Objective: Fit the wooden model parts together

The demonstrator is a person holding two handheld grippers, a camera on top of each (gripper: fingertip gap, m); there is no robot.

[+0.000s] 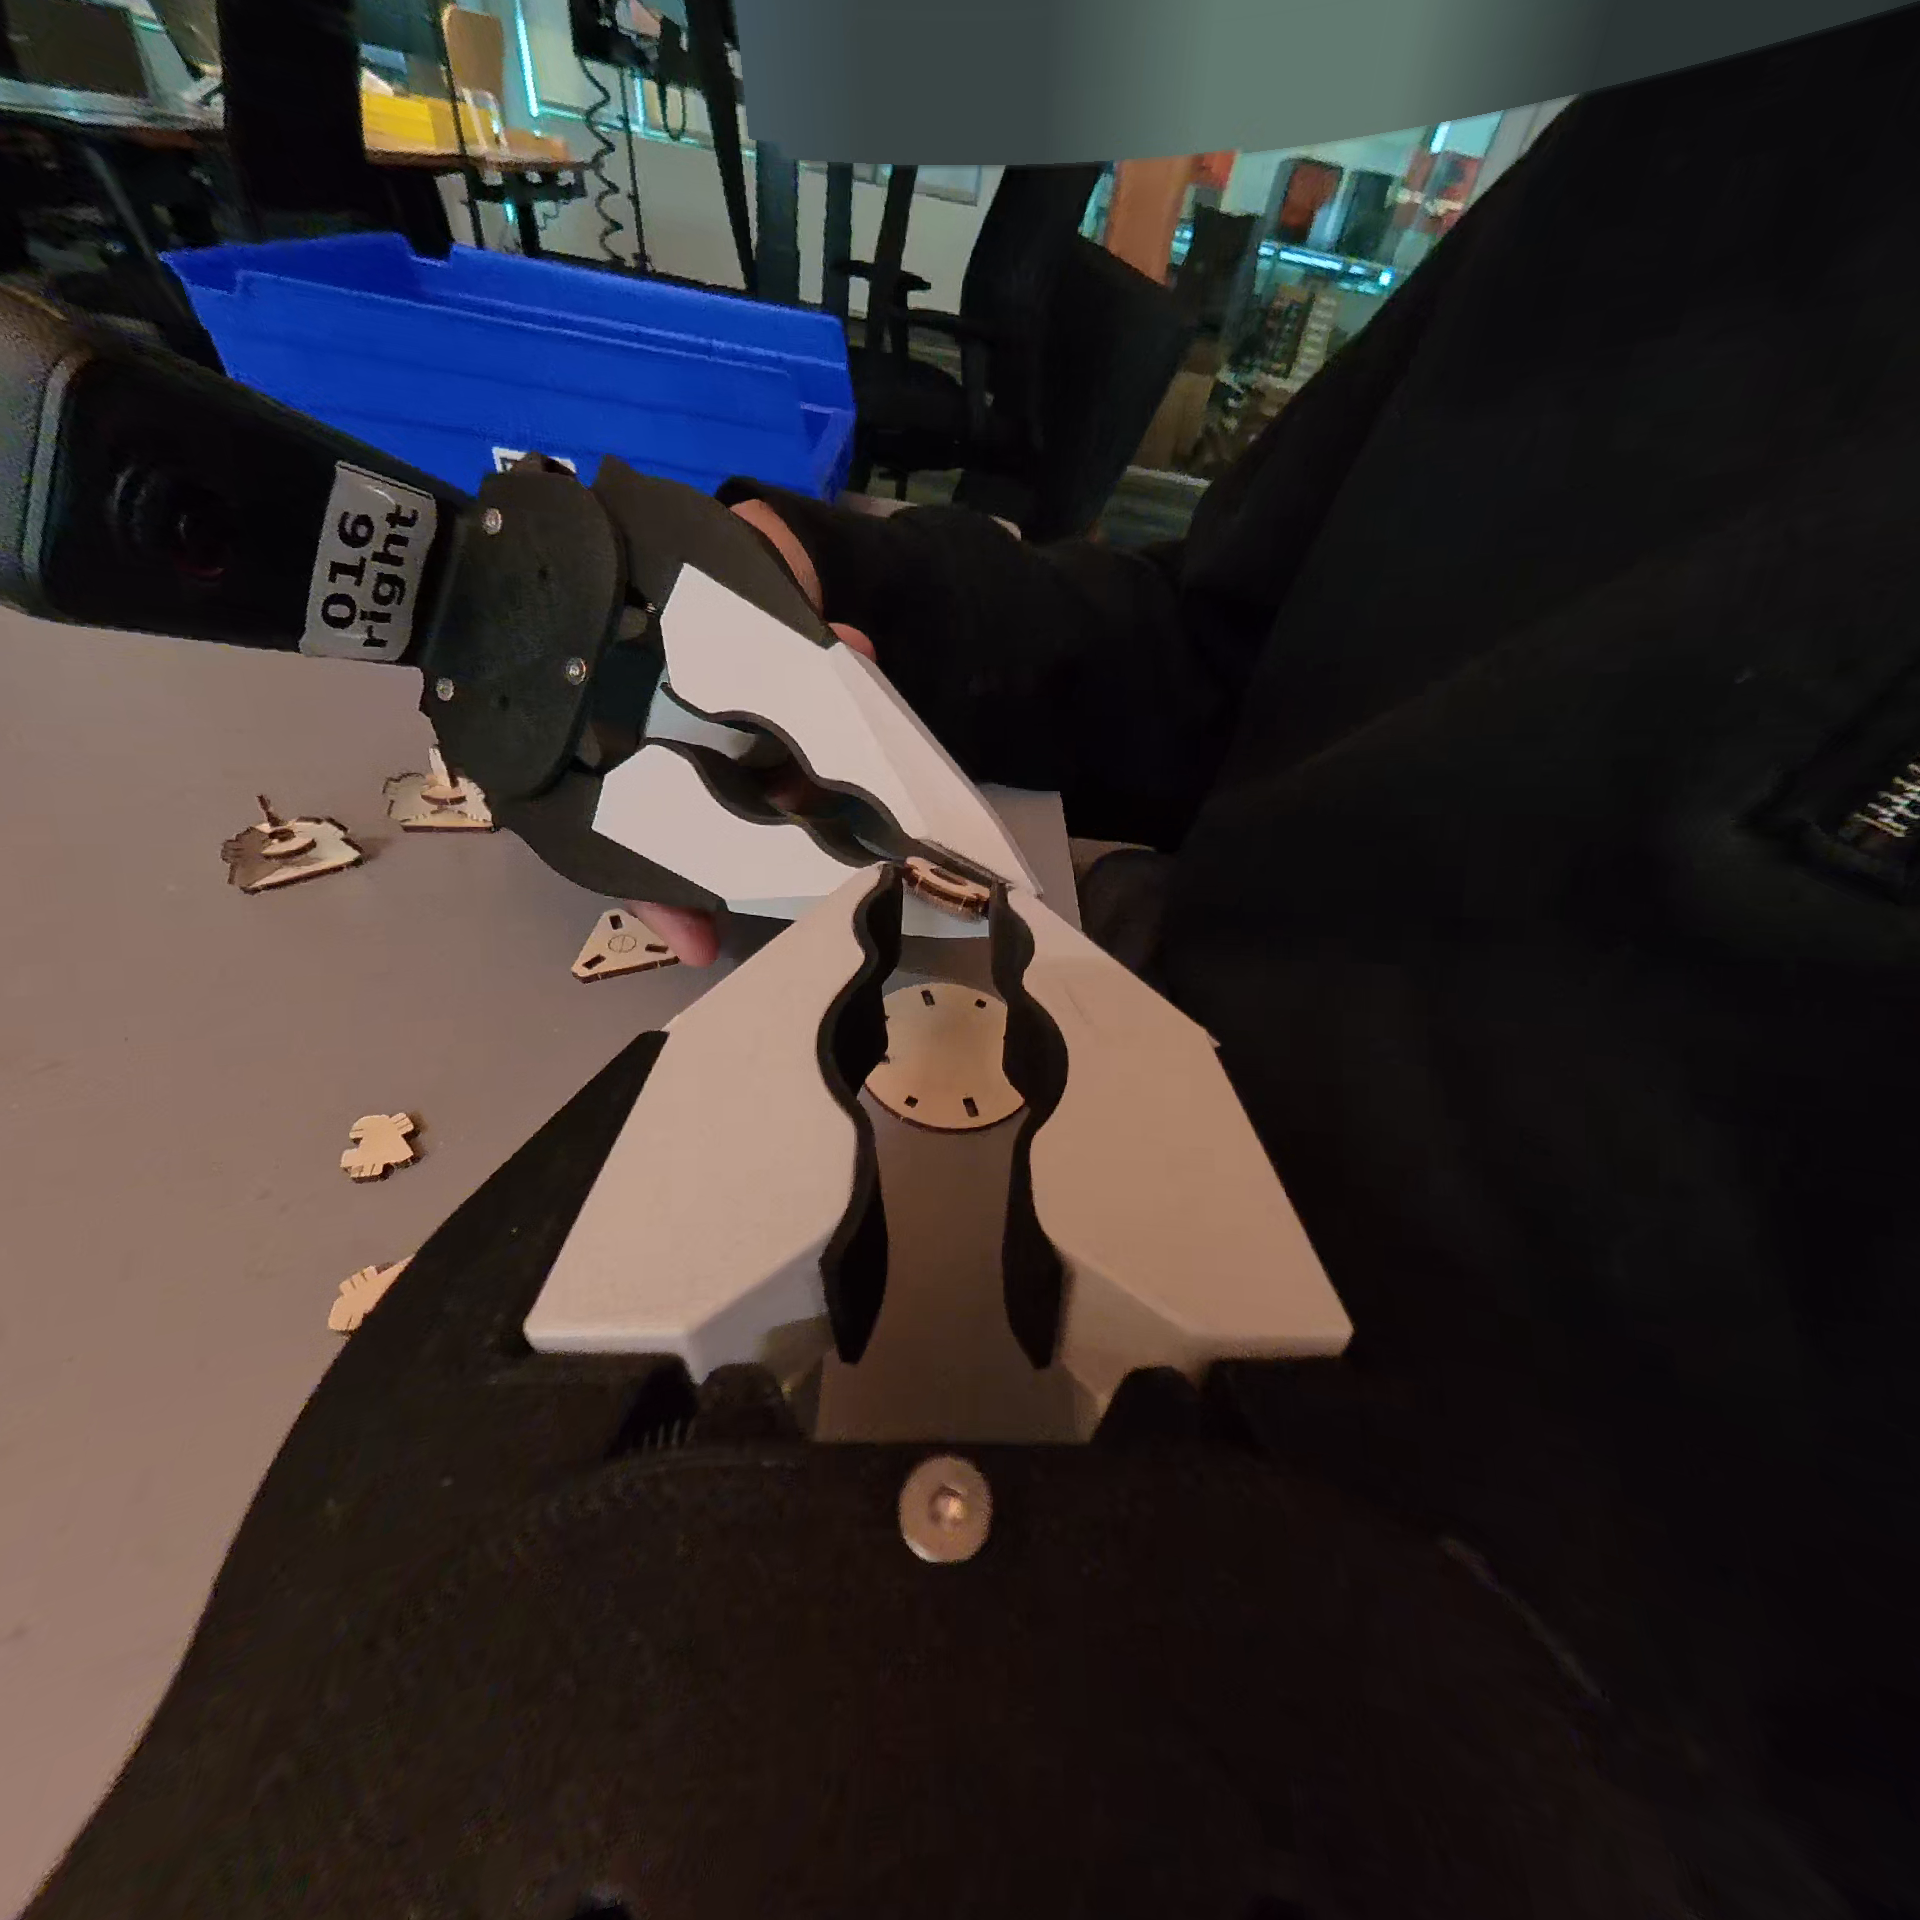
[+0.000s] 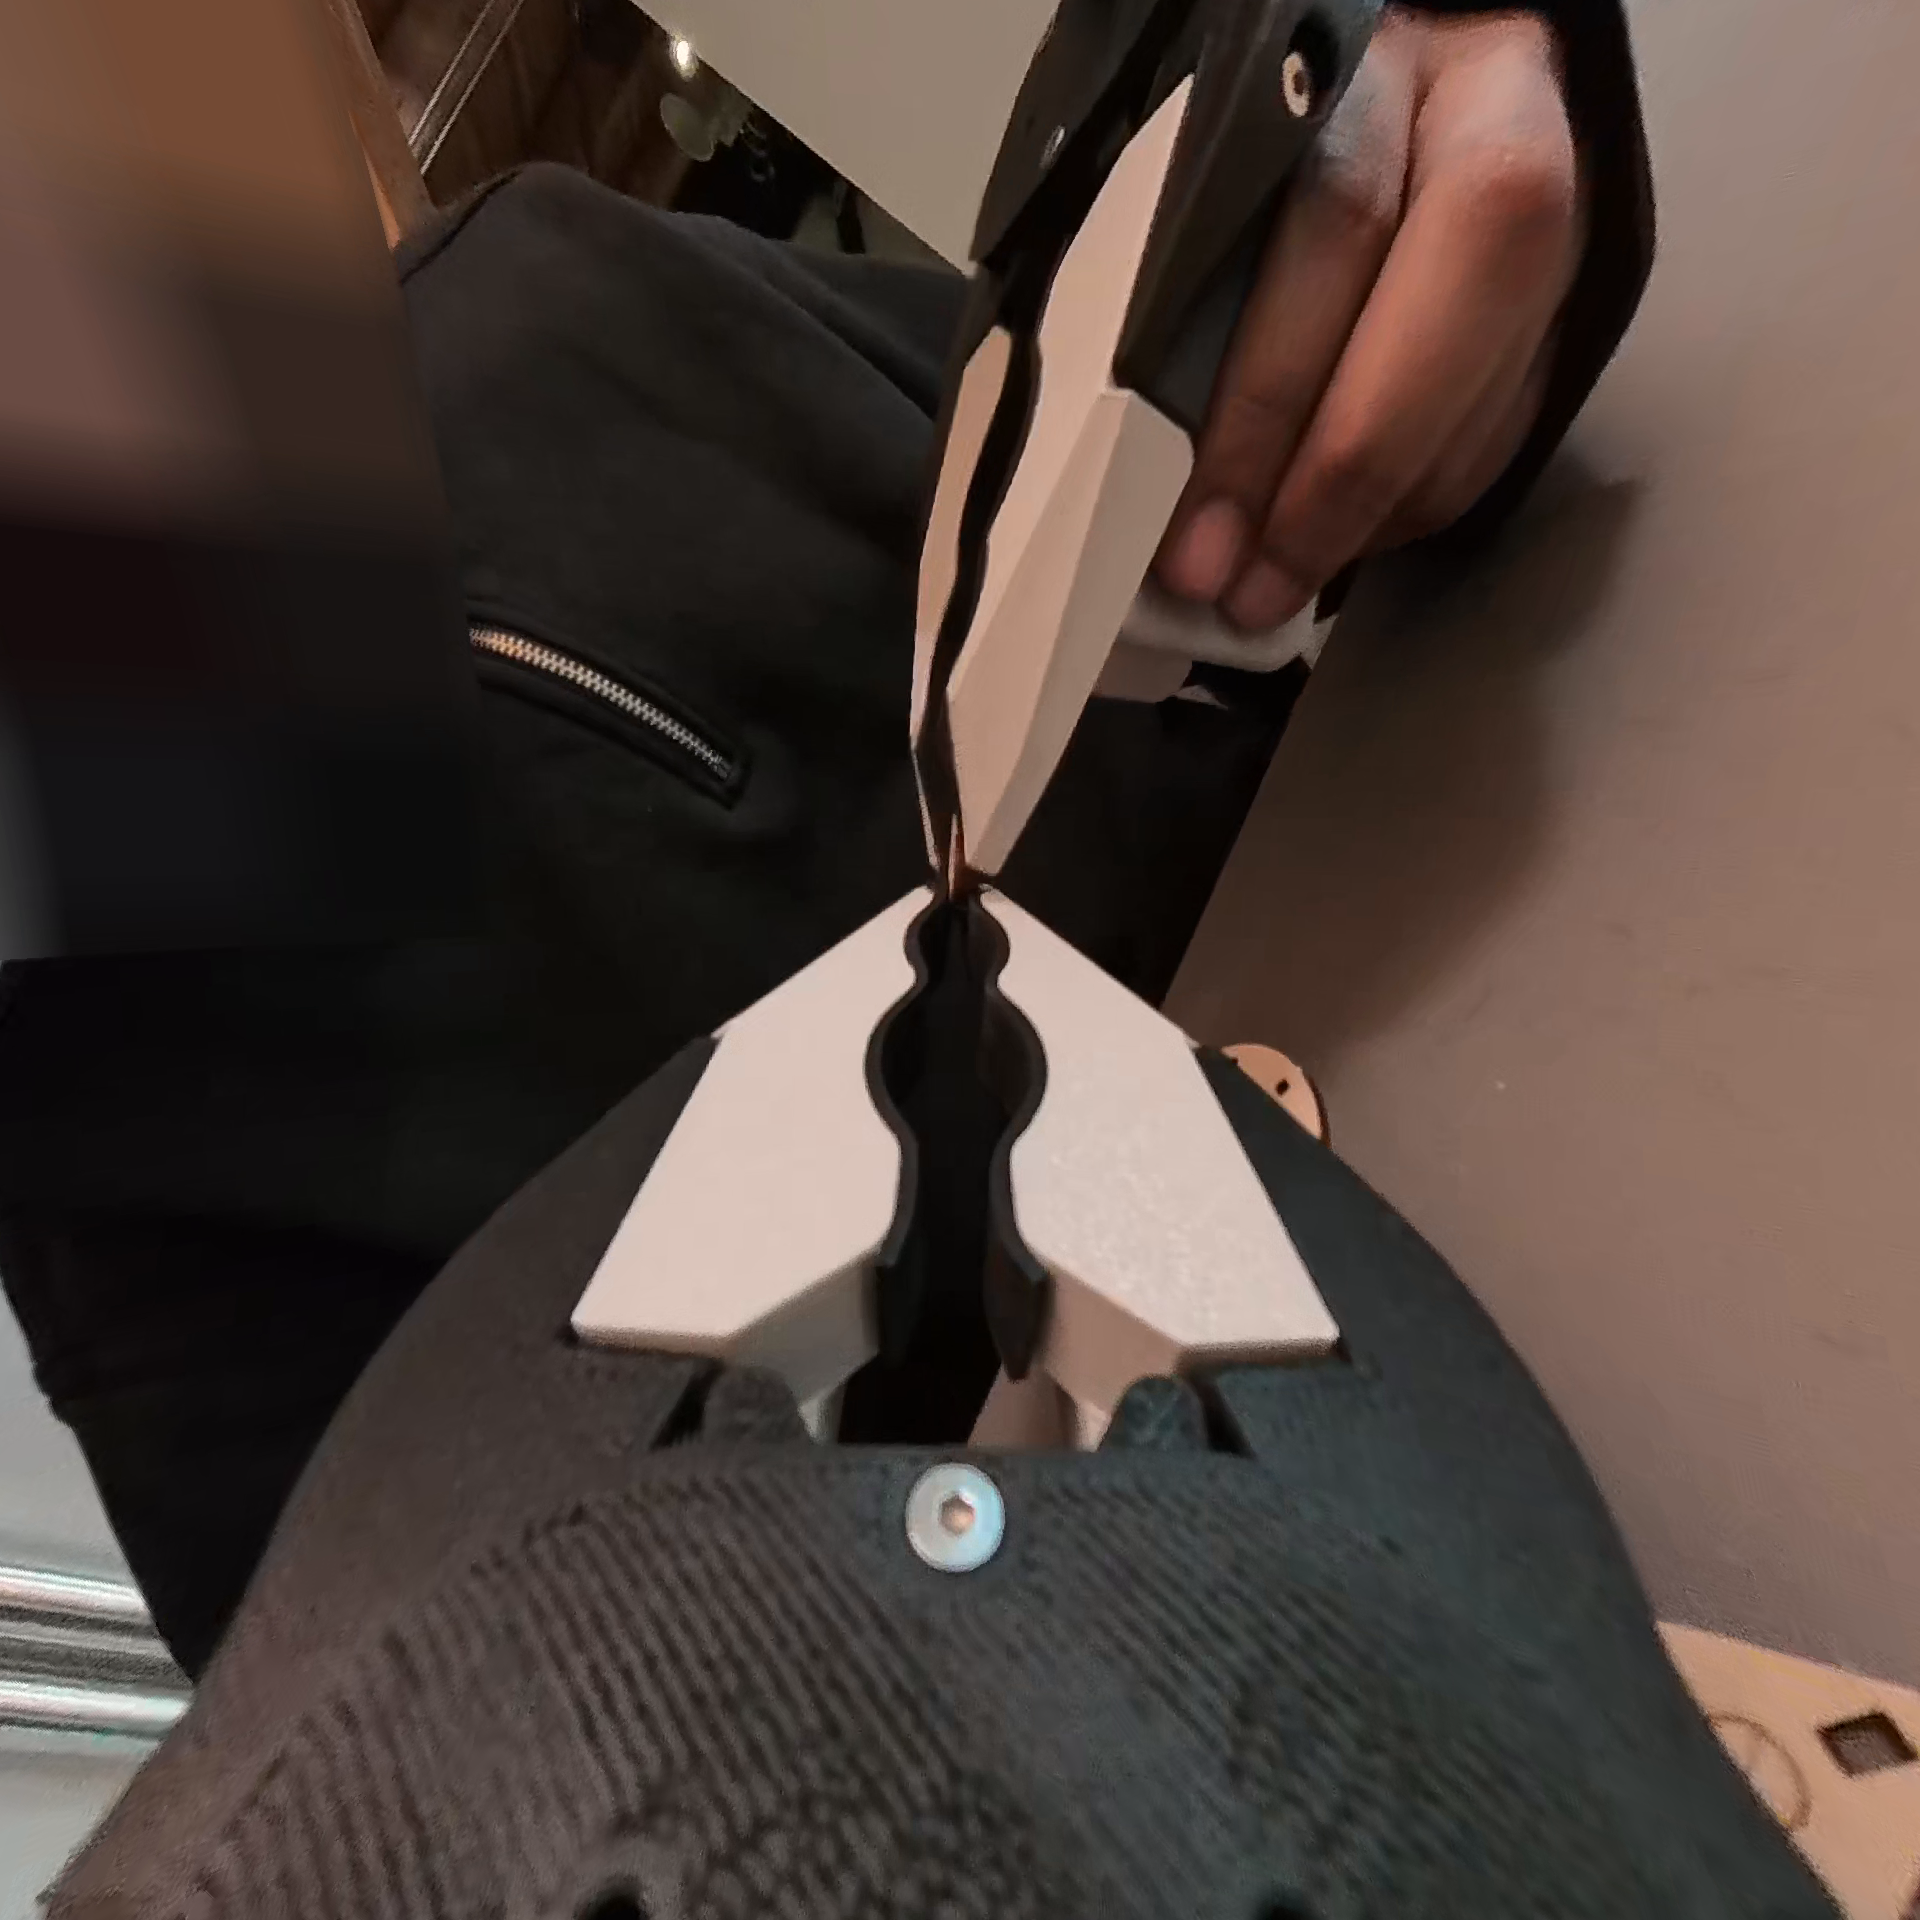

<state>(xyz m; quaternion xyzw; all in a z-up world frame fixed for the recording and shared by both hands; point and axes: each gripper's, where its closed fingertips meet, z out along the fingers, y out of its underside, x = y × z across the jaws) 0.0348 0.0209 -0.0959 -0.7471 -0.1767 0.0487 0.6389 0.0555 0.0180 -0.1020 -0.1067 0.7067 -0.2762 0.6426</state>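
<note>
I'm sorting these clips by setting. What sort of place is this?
Probably a workshop or lab. A blue storage bin stands behind a grey table strewn with small laser-cut wooden pieces, and shelving and equipment fill the background.

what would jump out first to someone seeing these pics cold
Two white-fingered grippers meet tip to tip above a grey table: the left gripper and the right gripper both have their fingertips at a small round pale wooden piece. Under the left fingers lies a flat round wooden disc with small slots, with loose wooden cut-outs to the left. A bright blue plastic bin stands behind.
</note>
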